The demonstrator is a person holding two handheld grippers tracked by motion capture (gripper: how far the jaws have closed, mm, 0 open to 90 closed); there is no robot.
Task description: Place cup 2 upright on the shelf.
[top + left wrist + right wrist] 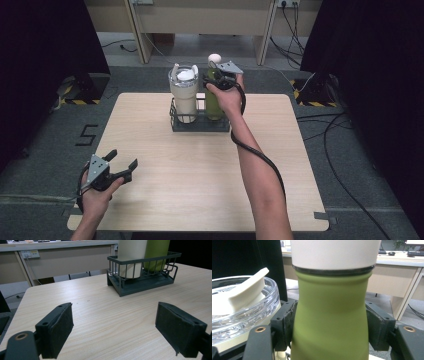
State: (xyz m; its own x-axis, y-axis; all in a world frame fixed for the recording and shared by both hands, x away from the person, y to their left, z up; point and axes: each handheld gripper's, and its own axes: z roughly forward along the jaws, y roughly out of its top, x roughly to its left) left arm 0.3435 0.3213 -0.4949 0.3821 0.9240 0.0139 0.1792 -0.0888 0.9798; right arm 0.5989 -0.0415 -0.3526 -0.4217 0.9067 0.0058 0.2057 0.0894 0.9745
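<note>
High view: right gripper (218, 80) clamps green bottle (214, 102) in rack (200, 125) at desk (210, 175) rear; left gripper view: fingers (58, 331) wide open, empty; right gripper view: fingers (285, 320) squeeze the stiff, smooth, prob. slippery body below cap, good hold.

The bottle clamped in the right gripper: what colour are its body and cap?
The bottle has a green body with a white cap; it shows best in the right gripper view.
</note>
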